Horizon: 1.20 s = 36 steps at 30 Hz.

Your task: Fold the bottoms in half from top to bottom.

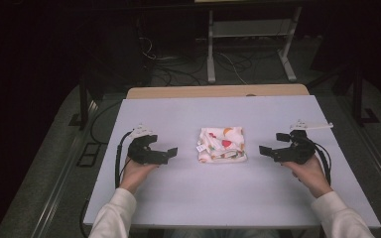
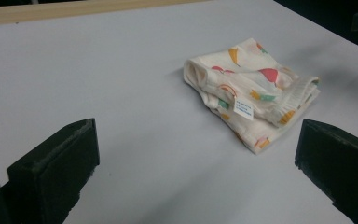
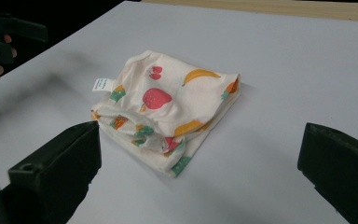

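The left gripper (image 1: 171,151) sat with jaws spread wide, holding nothing; the cloth (image 1: 222,144) lay just beyond its fingertips, apart from them. The cloth looked already folded into a compact square, so the folding seemed done, with little left unless it was to be moved. It was cream, fruit-printed, with a white tag (image 2: 243,109). Beyond it, the right gripper (image 1: 269,143) also gaped wide, empty.

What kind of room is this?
Probably a lab or workshop. A plain white table holds just a folded fruit-print cloth, loose cables trail on the floor, and a metal stand sits behind.
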Tool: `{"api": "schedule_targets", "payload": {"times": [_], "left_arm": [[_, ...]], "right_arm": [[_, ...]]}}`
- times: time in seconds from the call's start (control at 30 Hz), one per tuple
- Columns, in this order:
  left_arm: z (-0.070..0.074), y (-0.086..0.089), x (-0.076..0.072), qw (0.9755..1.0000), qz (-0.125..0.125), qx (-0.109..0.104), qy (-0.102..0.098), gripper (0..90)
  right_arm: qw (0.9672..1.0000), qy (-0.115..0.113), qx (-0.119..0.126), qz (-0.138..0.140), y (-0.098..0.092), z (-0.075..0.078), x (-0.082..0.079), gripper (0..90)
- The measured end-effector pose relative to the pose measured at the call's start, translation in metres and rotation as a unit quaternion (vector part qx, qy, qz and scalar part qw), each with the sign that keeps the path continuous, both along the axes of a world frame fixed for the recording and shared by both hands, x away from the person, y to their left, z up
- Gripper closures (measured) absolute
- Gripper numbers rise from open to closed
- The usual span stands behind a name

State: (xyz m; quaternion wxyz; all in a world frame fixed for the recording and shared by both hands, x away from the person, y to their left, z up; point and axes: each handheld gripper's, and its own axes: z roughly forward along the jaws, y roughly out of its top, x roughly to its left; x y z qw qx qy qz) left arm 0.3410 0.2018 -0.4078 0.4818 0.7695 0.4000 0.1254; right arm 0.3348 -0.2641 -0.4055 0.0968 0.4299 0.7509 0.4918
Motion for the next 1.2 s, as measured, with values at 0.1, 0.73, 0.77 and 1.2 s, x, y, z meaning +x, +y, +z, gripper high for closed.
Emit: {"api": "schedule_targets", "payload": {"times": [0.1, 0.73, 0.77, 1.2], "left_arm": [[0.000, 0.001, -0.007, 1.0000, -0.003, 0.004, -0.003, 0.0], [-0.009, 0.009, -0.054, 0.9990, -0.005, 0.023, -0.038, 0.0], [-0.009, 0.011, -0.056, 0.9990, -0.003, 0.021, -0.039, 0.0], [-0.018, 0.008, -0.064, 0.9977, -0.030, 0.046, -0.040, 0.0]], "right_arm": [[1.0000, 0.003, -0.004, -0.001, -0.002, -0.001, -0.006, 0.0], [0.9997, -0.003, -0.022, -0.009, -0.020, -0.019, -0.053, 0.0], [0.9997, -0.002, -0.023, -0.008, -0.021, -0.020, -0.056, 0.0], [0.9991, -0.002, -0.042, -0.004, -0.026, -0.030, -0.069, 0.0]]}}
